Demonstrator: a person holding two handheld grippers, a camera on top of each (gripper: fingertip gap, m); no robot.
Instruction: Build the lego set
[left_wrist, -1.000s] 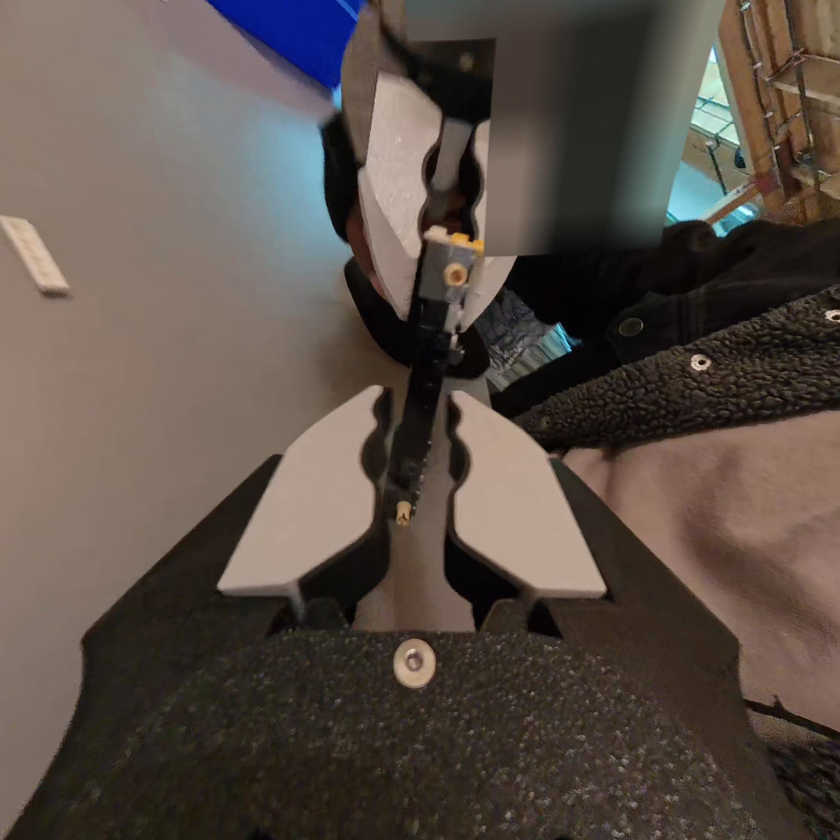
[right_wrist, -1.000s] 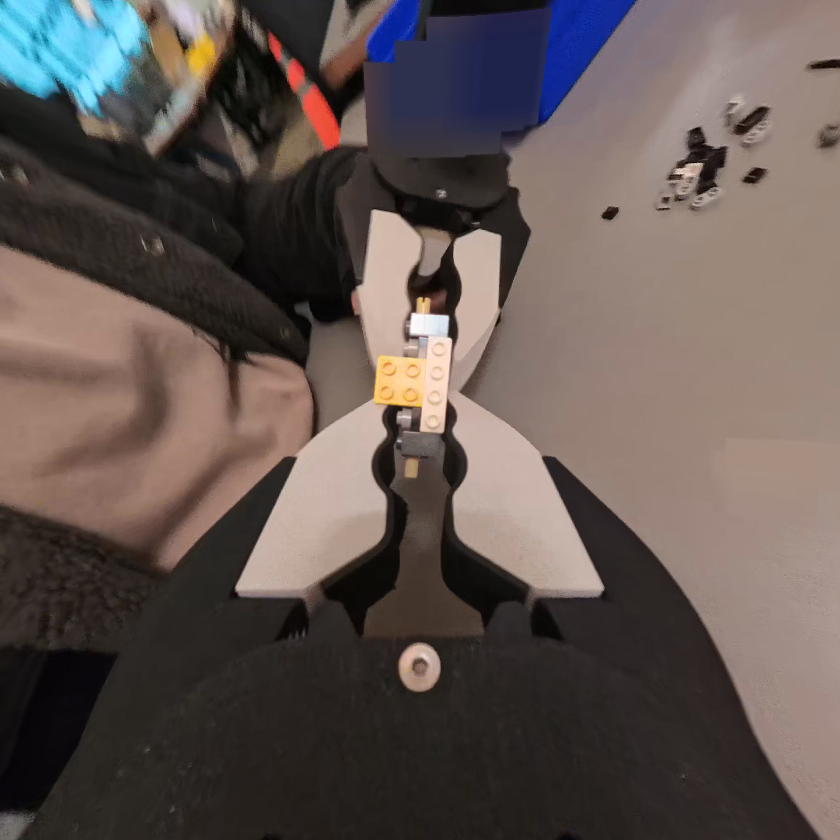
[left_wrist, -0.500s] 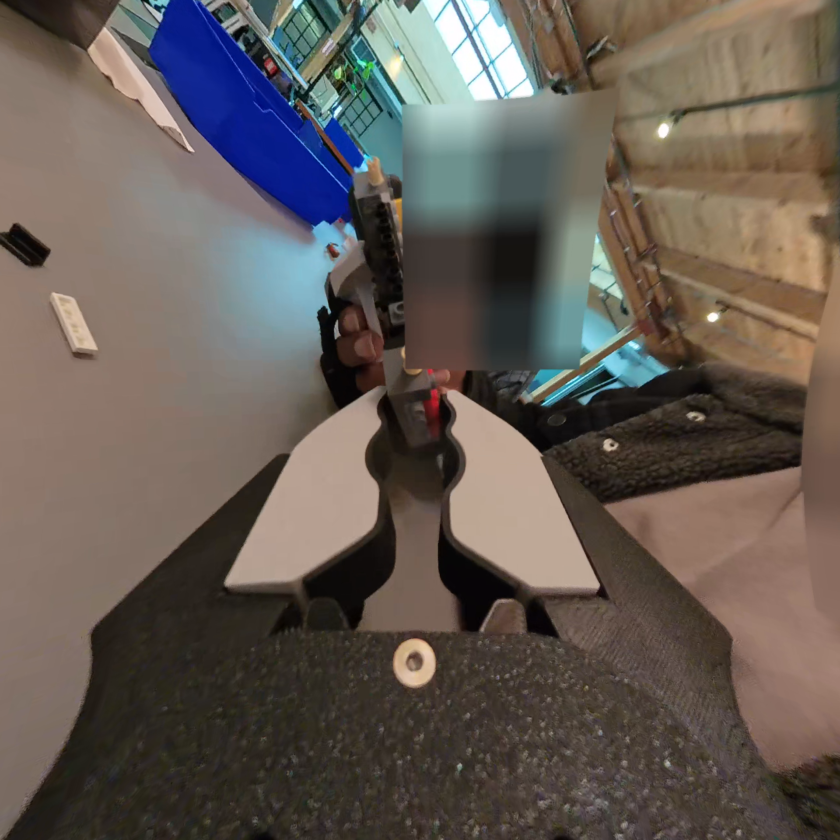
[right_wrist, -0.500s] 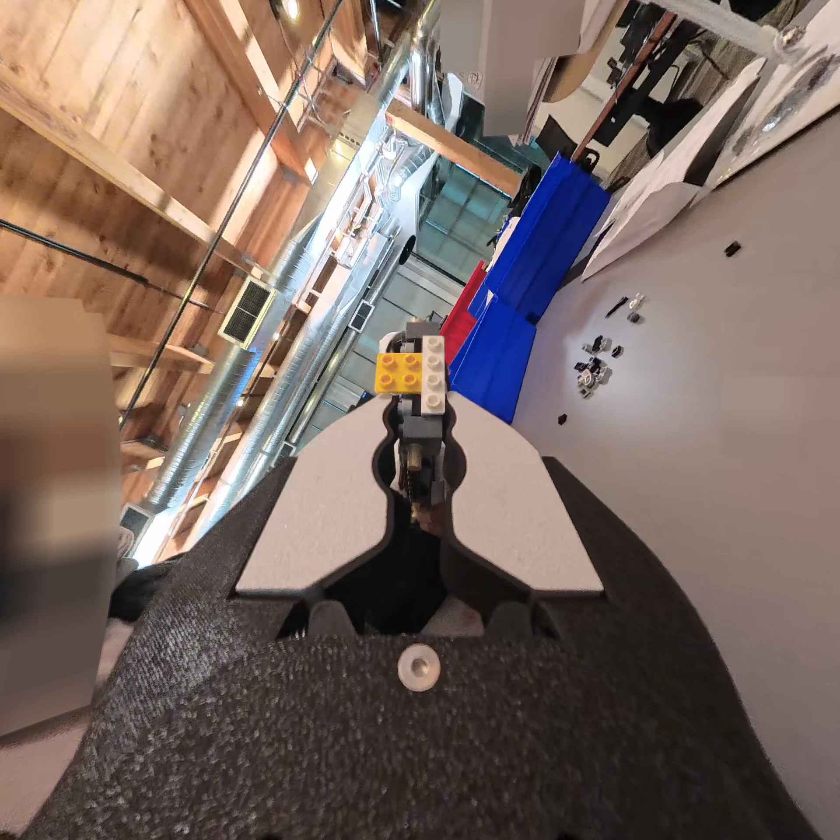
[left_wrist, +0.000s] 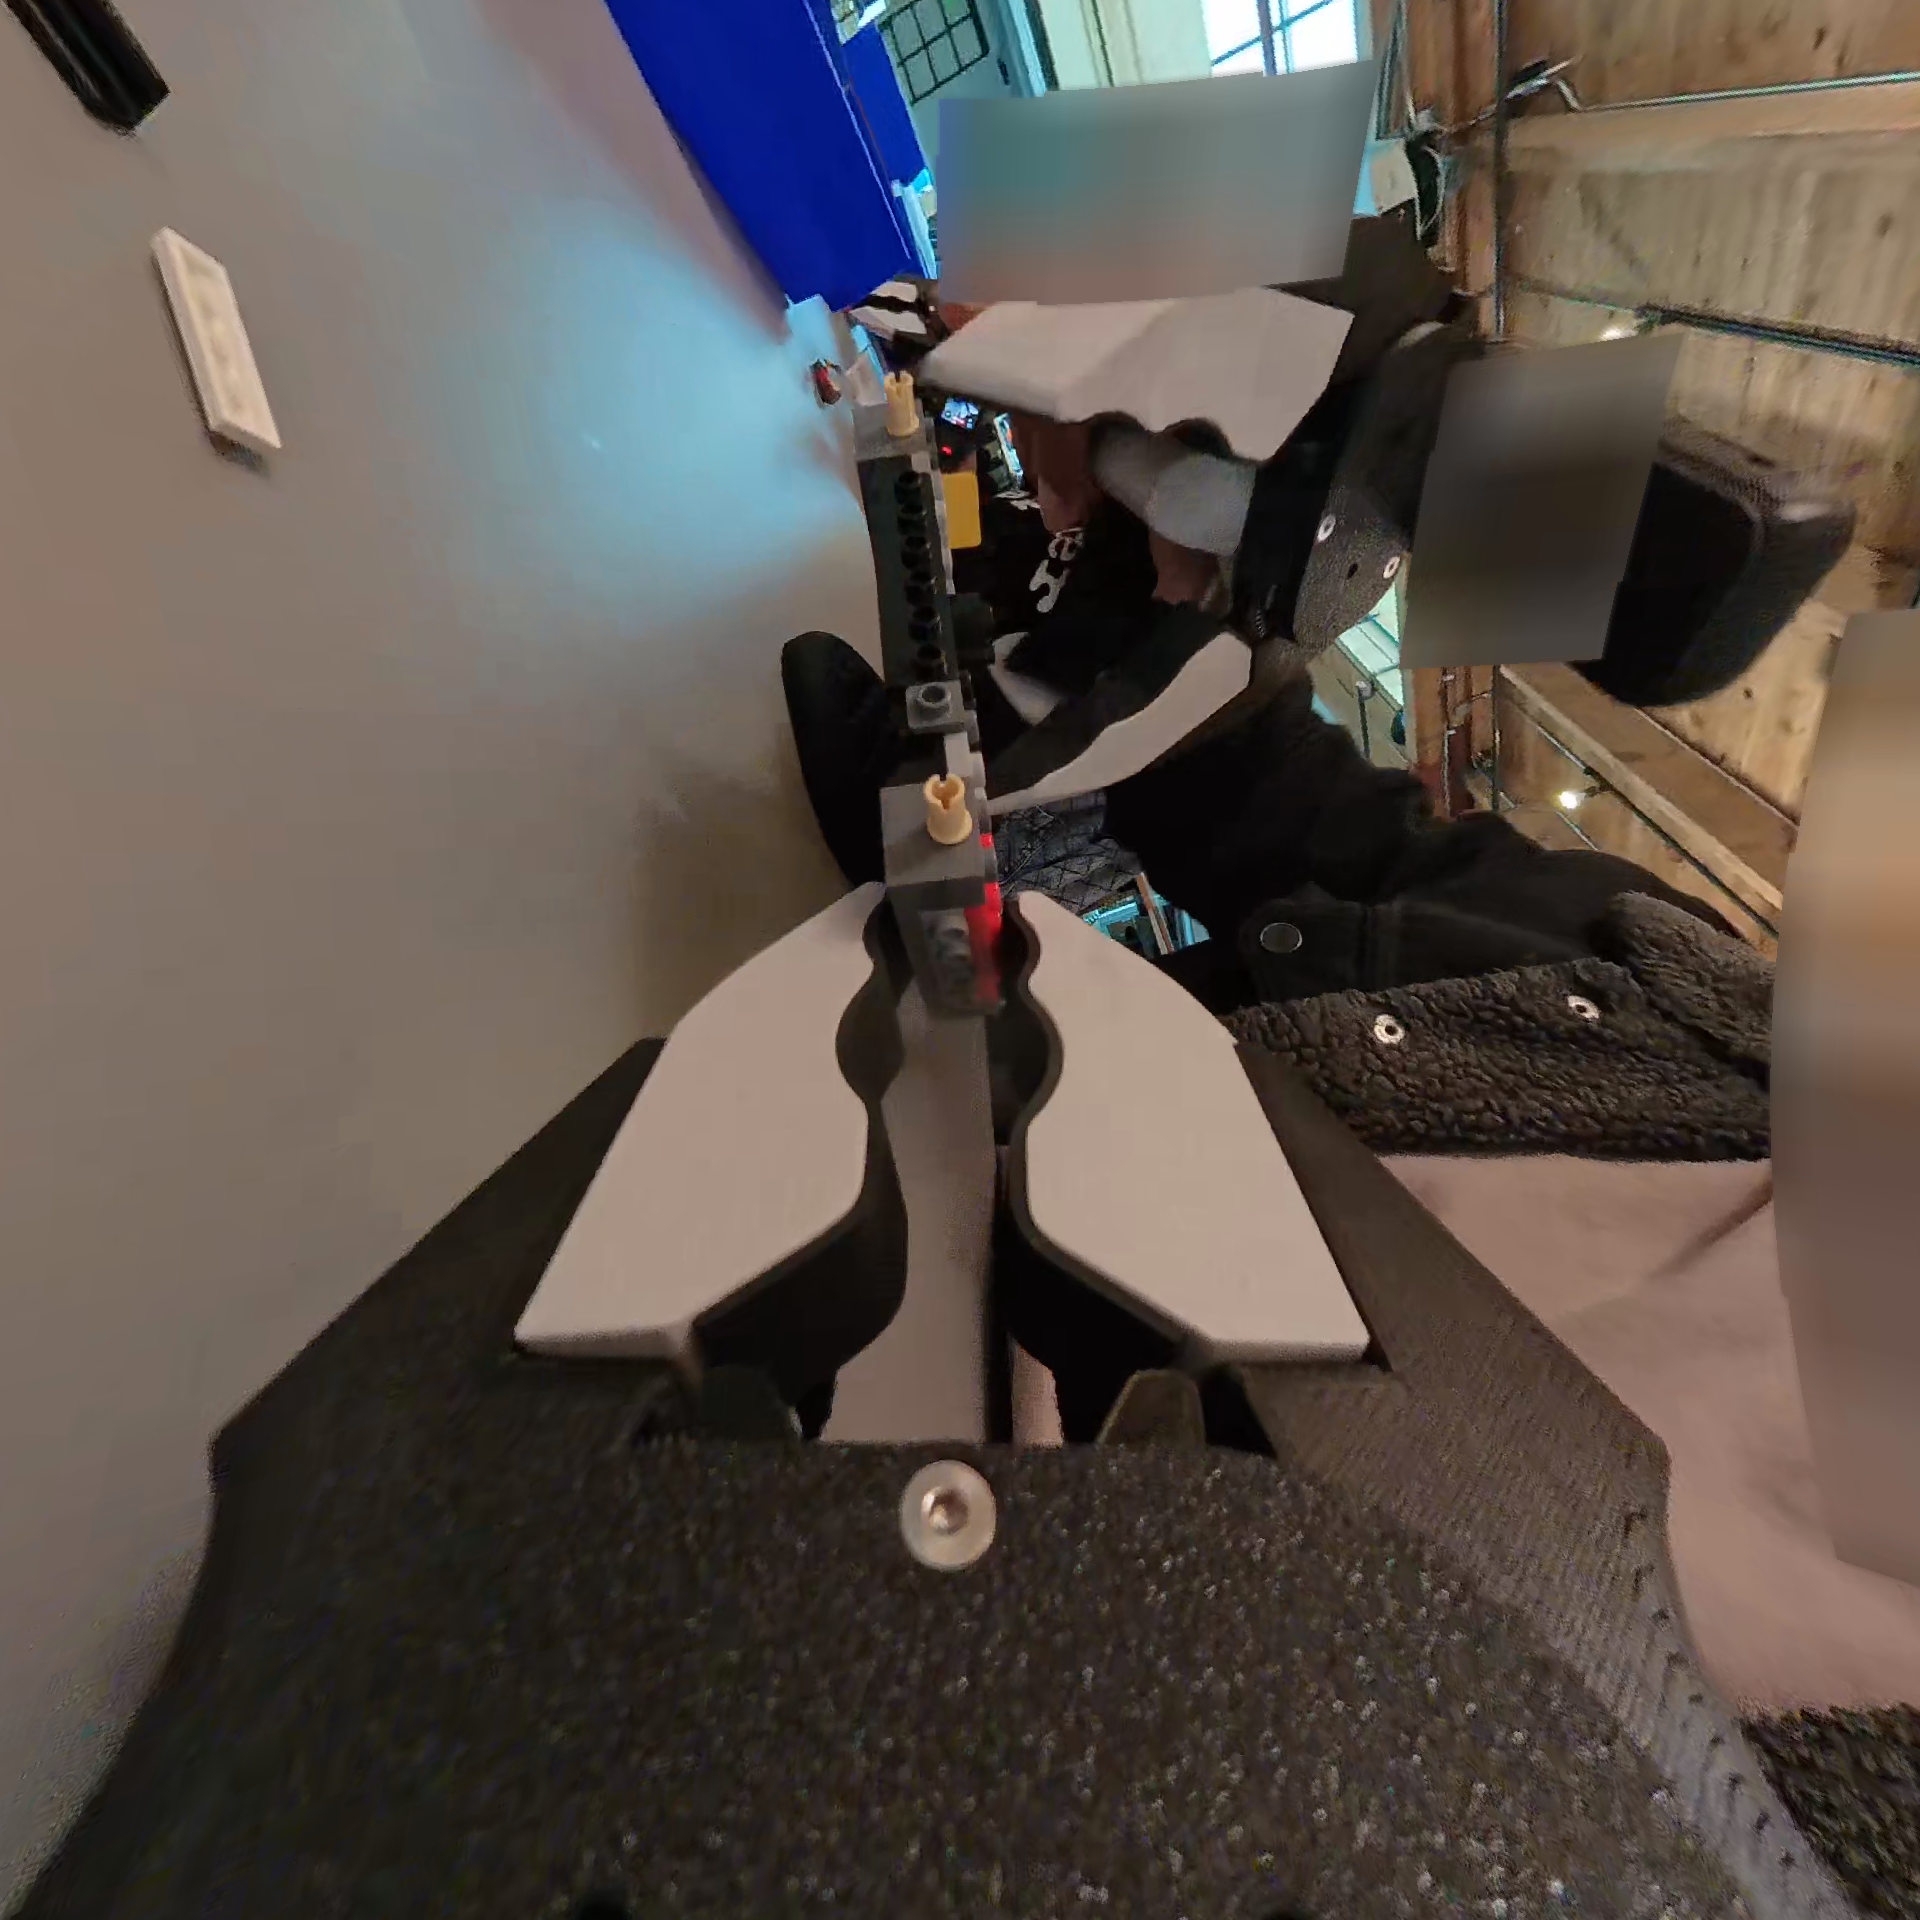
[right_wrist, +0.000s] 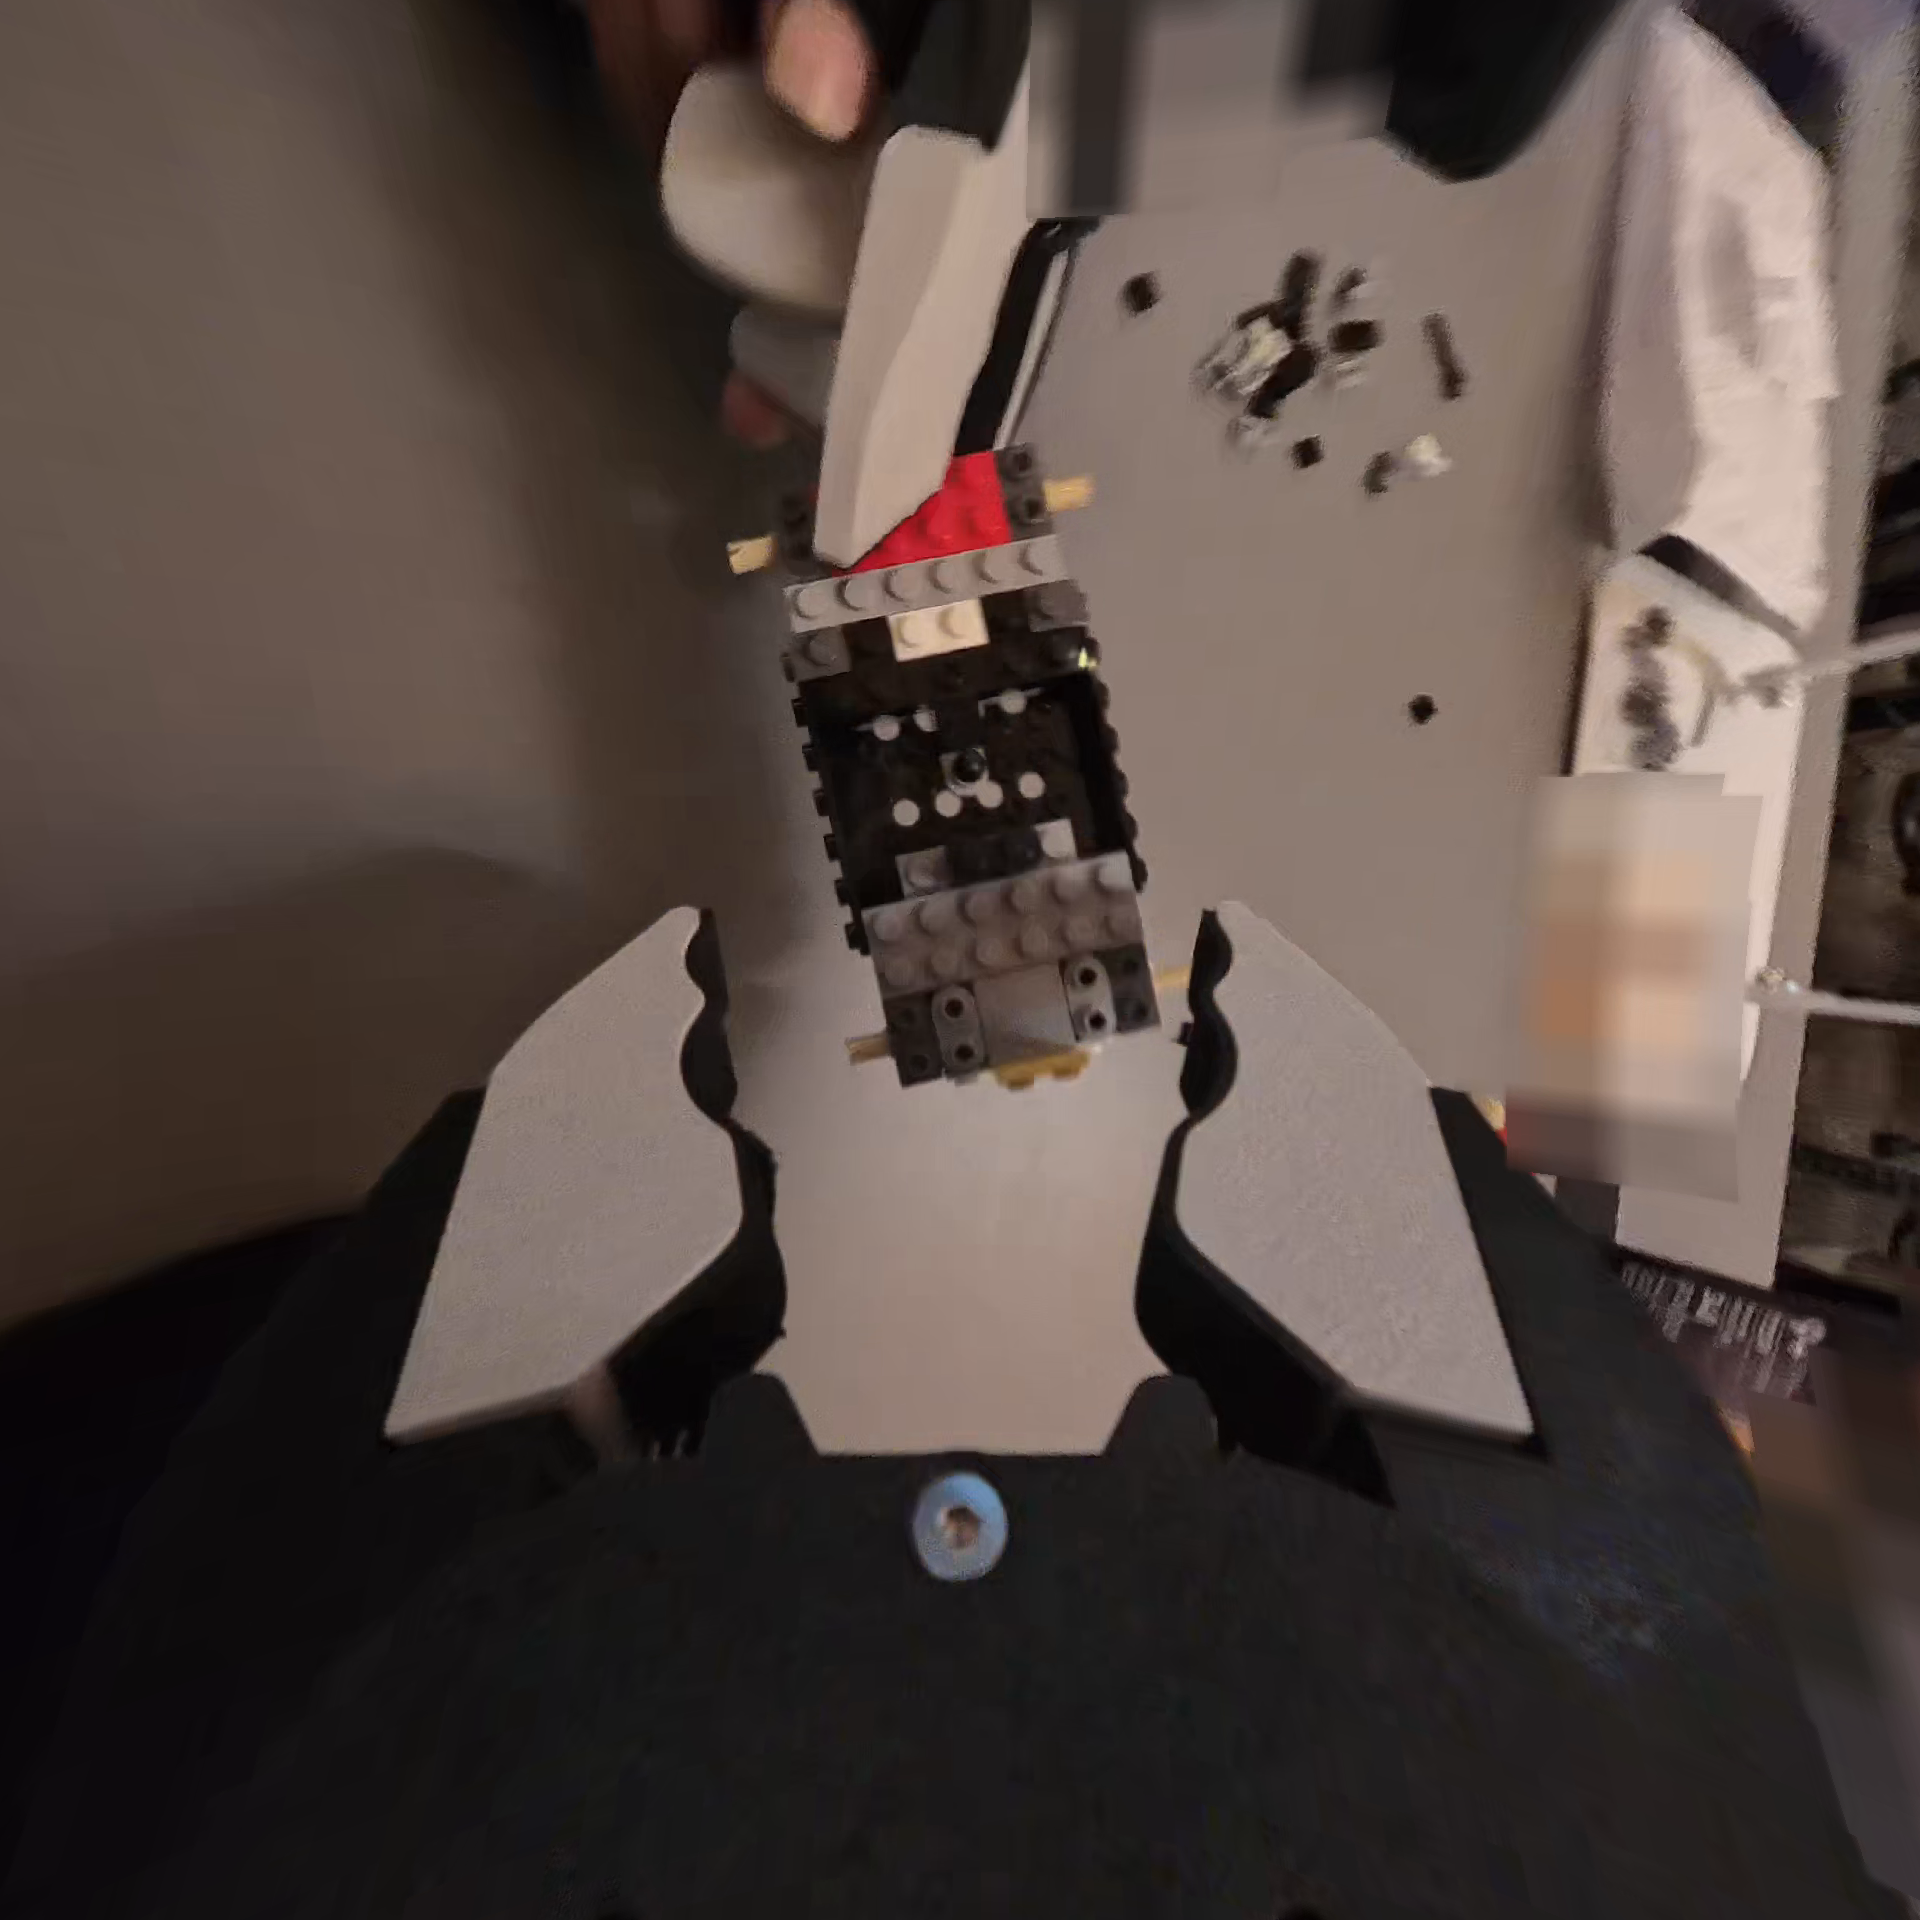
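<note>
Lego build of black, grey and red studded bricks with tan axle pins (left_wrist: 925, 748), long and narrow, raised clear of the pale grey tabletop (left_wrist: 436, 644). Pinched at its red-and-grey end by the left tool (left_wrist: 940, 935), grey fingers (left_wrist: 748, 1132) pressed onto both sides. Seen edge-on in the left wrist view, stretching away from the tool tips; a yellow piece showing near the far end.

Right tool (right_wrist: 956, 997) spread wide, fingers (right_wrist: 592, 1174) standing off either side of the near grey end of the build (right_wrist: 961, 790), apparently not touching, though motion blur makes that hard to confirm. Left tool (right_wrist: 914, 416) reaching in from above there, gripping the red end. Loose pile of small black and grey lego parts (right_wrist: 1309, 364) lying well apart on the tabletop (right_wrist: 1299, 644). Flat white lego plate (left_wrist: 213, 343) resting alone, away from the build.
</note>
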